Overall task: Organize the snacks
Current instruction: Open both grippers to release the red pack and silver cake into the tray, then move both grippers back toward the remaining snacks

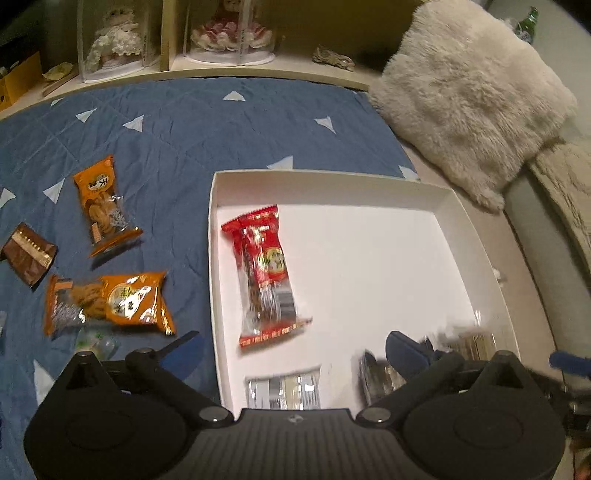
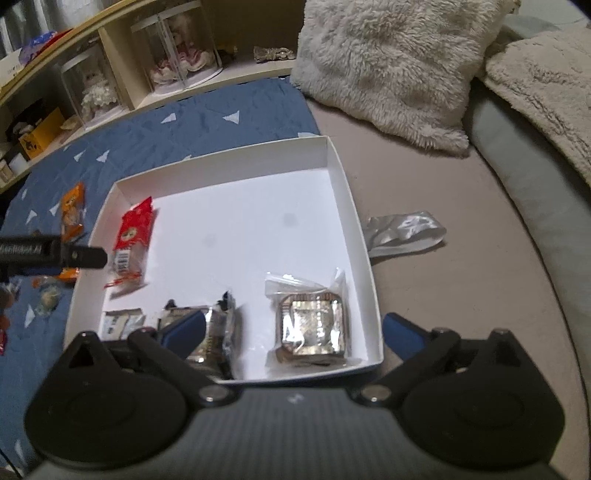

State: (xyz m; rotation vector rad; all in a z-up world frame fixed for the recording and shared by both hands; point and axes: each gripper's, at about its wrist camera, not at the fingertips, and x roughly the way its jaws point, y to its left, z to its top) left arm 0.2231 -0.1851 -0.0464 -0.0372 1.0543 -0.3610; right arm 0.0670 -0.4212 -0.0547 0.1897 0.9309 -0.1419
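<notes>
A white shallow box (image 1: 369, 184) (image 2: 229, 155) lies on the bed. A red snack pack (image 1: 264, 269) (image 2: 133, 236) lies at its left side, silver-wrapped packs (image 1: 284, 391) (image 2: 218, 332) along its near edge, and a clear-bagged silver square snack (image 2: 312, 325) at its near right. Two orange packs (image 1: 99, 206) (image 1: 110, 302) and a brown pack (image 1: 27, 253) lie on the blue quilt (image 1: 184, 129) left of the box. My left gripper (image 1: 291, 350) is open and empty above the box's near left. My right gripper (image 2: 291, 328) is open and empty over the box's near edge.
A fluffy white pillow (image 1: 469, 96) (image 2: 388, 62) lies beyond the box. A silver foil pouch (image 2: 402, 232) lies on the grey sheet right of the box. Shelves with doll display cases (image 1: 221, 33) (image 2: 177, 51) run along the far side. A small greenish wrapped sweet (image 1: 96, 341) lies near my left finger.
</notes>
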